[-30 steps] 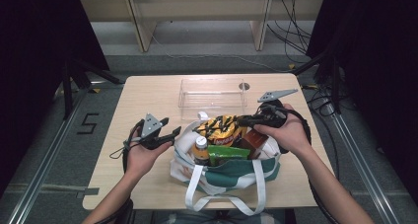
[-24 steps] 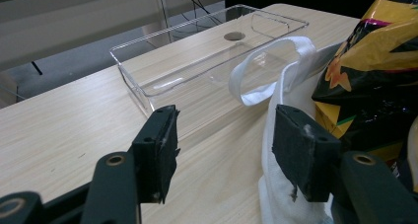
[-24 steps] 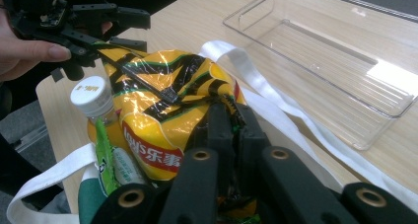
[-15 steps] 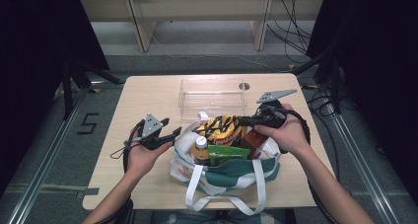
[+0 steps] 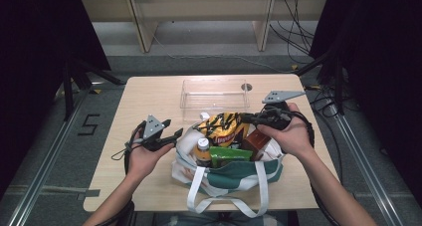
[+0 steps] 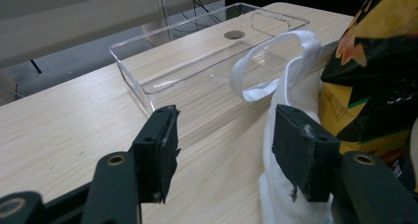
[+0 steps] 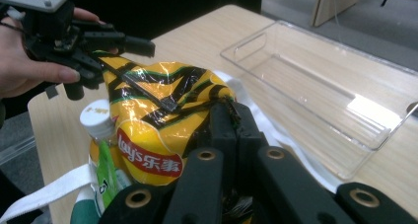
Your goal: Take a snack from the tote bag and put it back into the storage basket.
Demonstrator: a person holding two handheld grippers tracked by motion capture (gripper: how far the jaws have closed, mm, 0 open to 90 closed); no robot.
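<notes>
A white and green tote bag (image 5: 224, 180) stands at the table's front middle. Out of its mouth rises a yellow and black chip bag (image 5: 224, 129) (image 7: 162, 135). My right gripper (image 5: 245, 117) (image 7: 230, 116) comes in from the right, shut on the chip bag's crinkled top edge. Also in the tote are a white-capped bottle (image 5: 201, 145) (image 7: 96, 118), a green packet (image 5: 230, 154) and a brown box (image 5: 257, 139). My left gripper (image 5: 174, 128) (image 6: 229, 140) is open just left of the tote. Its right pad is beside the tote's white cloth rim (image 6: 283, 100), with nothing gripped.
An empty clear plastic tray (image 5: 214, 94) (image 6: 197, 61) (image 7: 325, 95) lies behind the tote near the table's far edge. The tote's white handles (image 5: 199, 196) hang over the front edge. Bare wood of the table (image 5: 144, 94) lies to the left and right.
</notes>
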